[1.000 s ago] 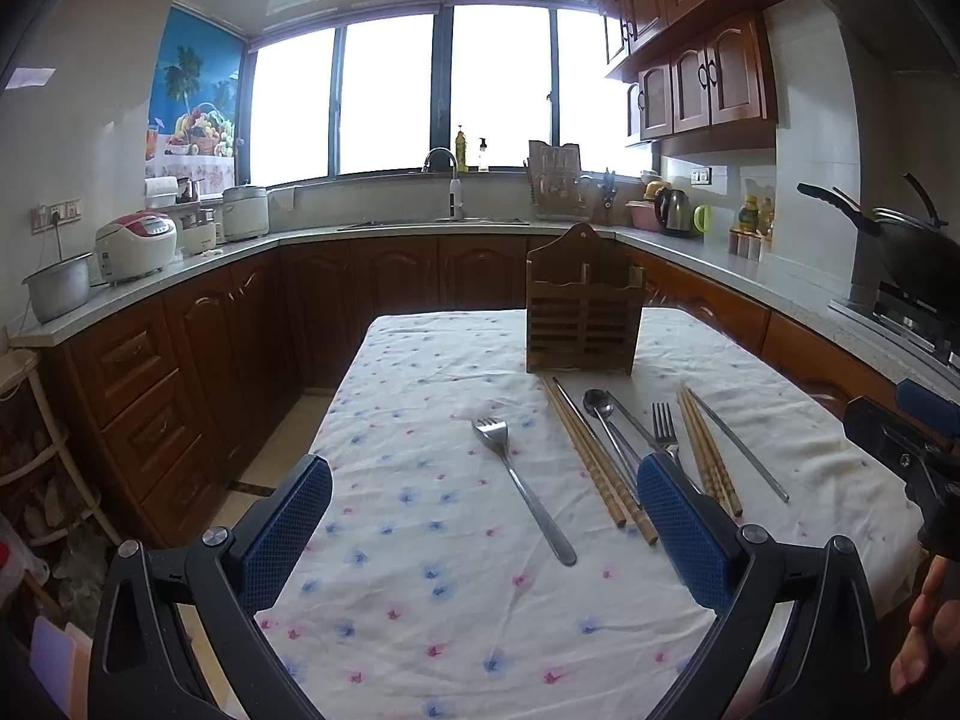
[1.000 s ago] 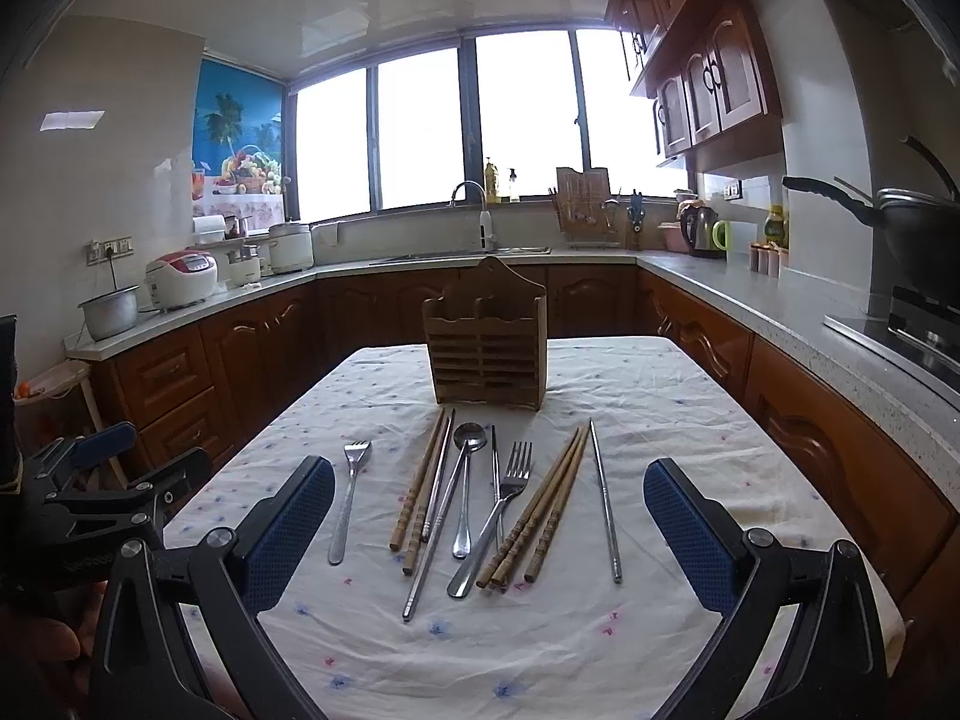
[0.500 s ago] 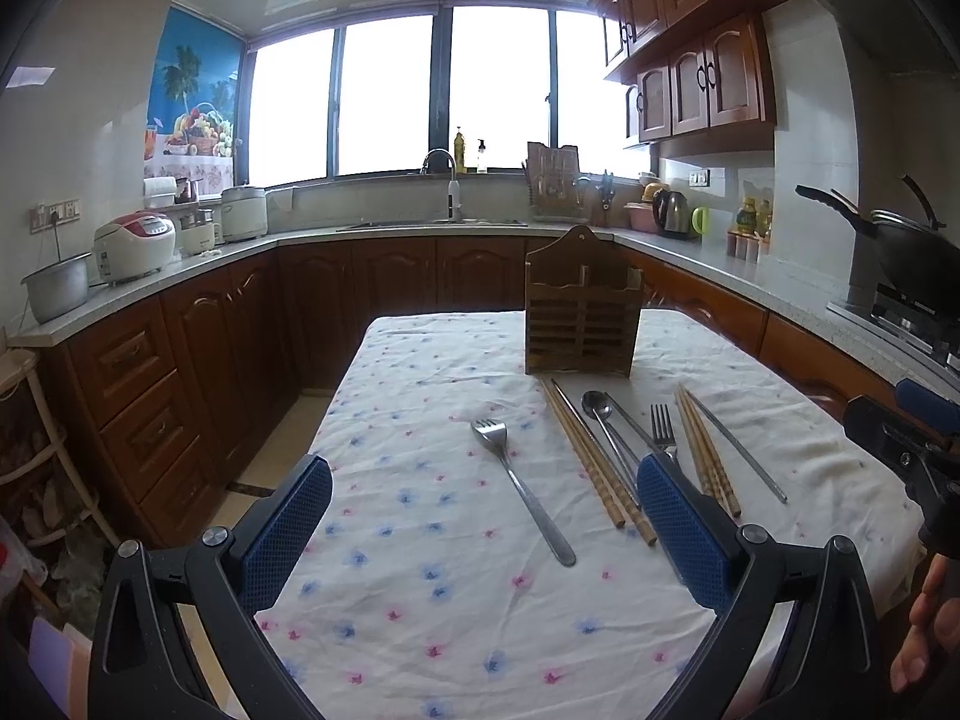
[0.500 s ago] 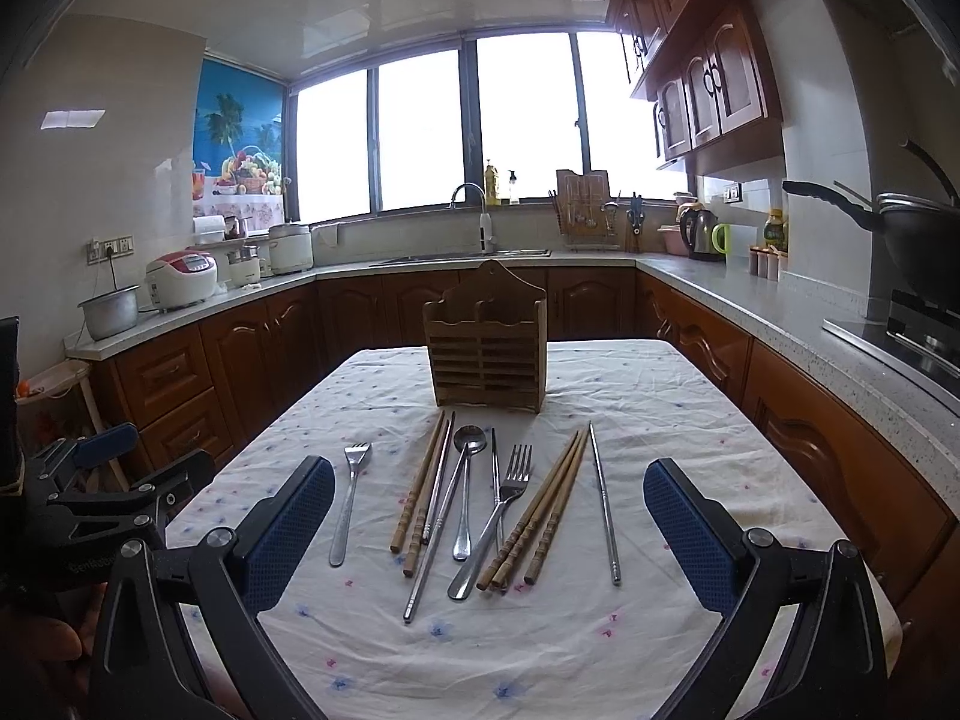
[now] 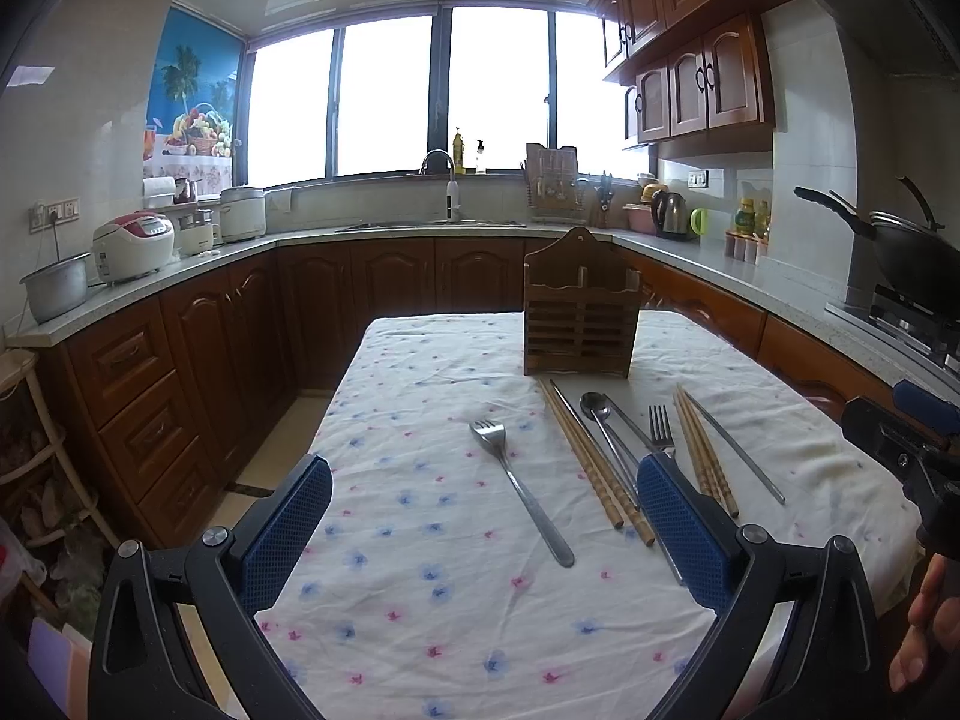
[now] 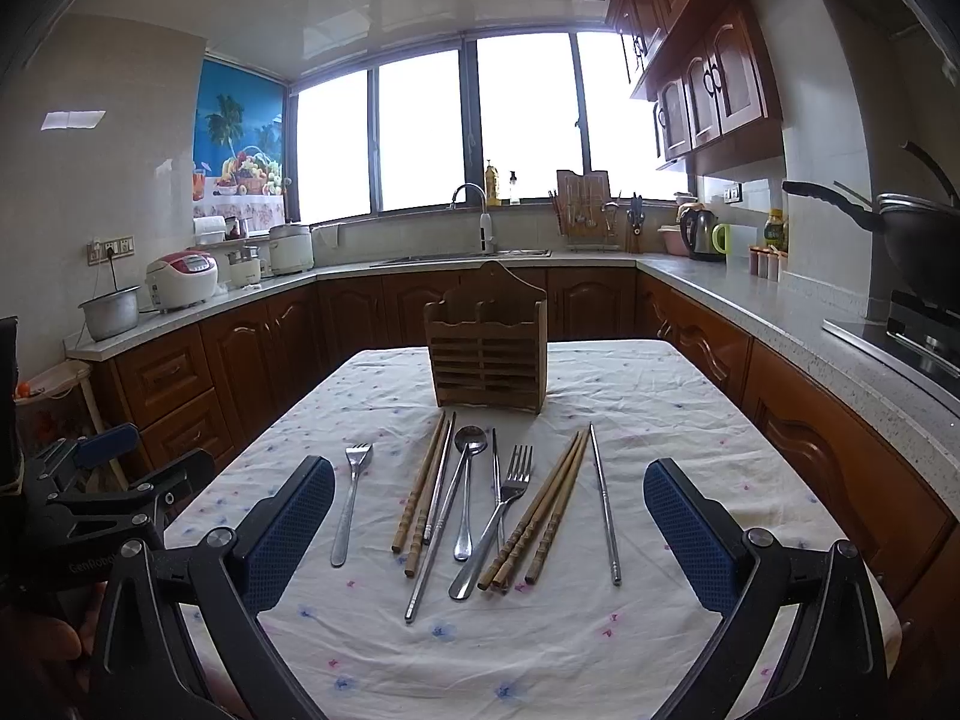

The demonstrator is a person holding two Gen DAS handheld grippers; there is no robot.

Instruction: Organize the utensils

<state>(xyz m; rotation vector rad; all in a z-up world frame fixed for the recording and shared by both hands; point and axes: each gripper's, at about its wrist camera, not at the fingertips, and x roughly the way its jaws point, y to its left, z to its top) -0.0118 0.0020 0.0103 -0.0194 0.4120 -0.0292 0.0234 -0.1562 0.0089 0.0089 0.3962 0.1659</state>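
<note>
Two empty-looking compartments top the wooden holder (image 6: pixel 486 354); utensils (image 6: pixel 480 498) lie before it.

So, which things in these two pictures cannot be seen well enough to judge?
- Inside of the wooden holder: both views show only its slatted front, so its contents stay hidden.
- Second fork: in the left wrist view the blue finger pad covers its handle.
- Tools in the rack by the window: too small in either view.
- Wok: cut off by the right edge.
</note>
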